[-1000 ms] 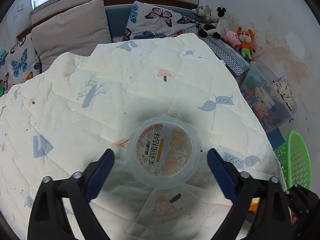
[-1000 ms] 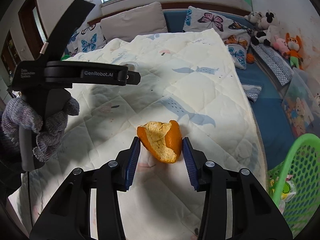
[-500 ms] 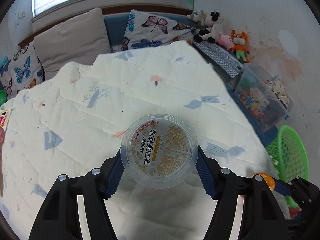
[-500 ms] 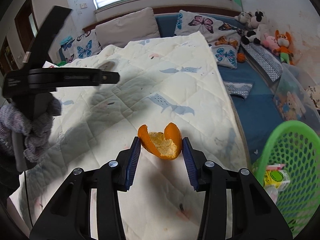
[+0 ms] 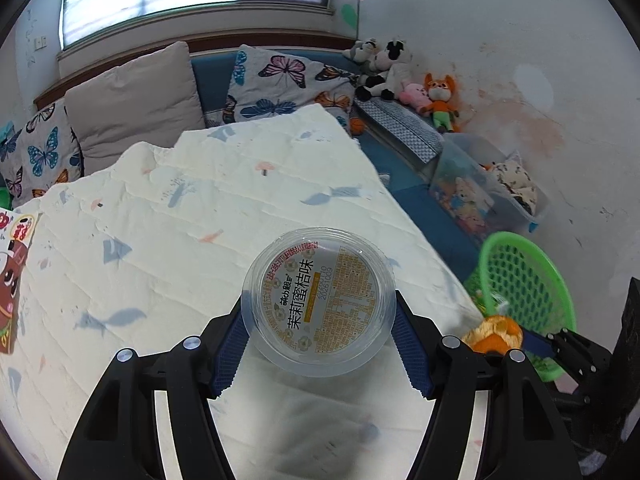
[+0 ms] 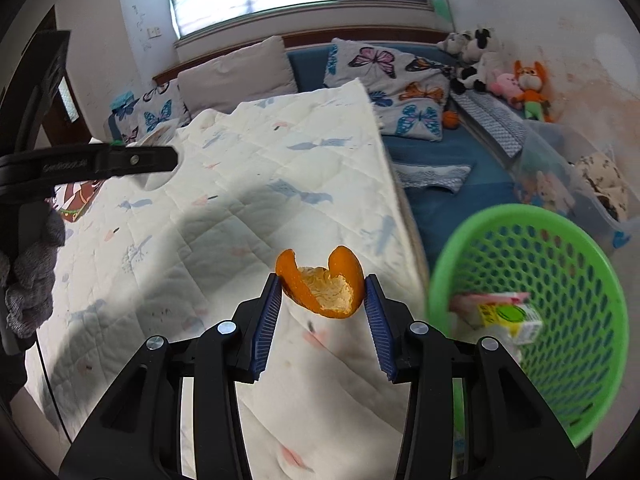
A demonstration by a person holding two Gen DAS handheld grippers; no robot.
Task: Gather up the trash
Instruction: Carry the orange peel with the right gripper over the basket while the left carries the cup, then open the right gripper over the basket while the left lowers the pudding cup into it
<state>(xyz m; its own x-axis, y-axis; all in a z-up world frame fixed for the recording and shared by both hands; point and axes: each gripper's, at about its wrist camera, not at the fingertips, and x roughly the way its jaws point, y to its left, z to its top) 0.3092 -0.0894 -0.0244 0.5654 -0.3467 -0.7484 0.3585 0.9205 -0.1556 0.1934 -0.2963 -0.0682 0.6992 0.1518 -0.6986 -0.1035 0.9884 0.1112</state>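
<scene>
My left gripper (image 5: 320, 344) is shut on a clear plastic cup (image 5: 319, 302) with an orange printed lid and holds it above the white quilt (image 5: 180, 248). My right gripper (image 6: 322, 308) is shut on an orange peel (image 6: 320, 288) and holds it over the quilt's right edge, just left of the green mesh basket (image 6: 560, 264). The basket holds a small yellow-green carton (image 6: 516, 316). In the left wrist view the basket (image 5: 524, 272) stands at the right, with the peel (image 5: 494, 334) in front of it.
The quilt (image 6: 240, 208) covers a bed with butterfly pillows (image 5: 280, 88) and a beige pillow (image 5: 132, 100) at the head. Plush toys (image 5: 400, 76) and a clear storage box (image 5: 480, 188) line the right wall. A printed snack wrapper (image 5: 14, 272) lies at the quilt's left edge.
My left gripper closed on the cup and lifted it off the quilt. My right gripper carried the peel to the right, toward the green basket.
</scene>
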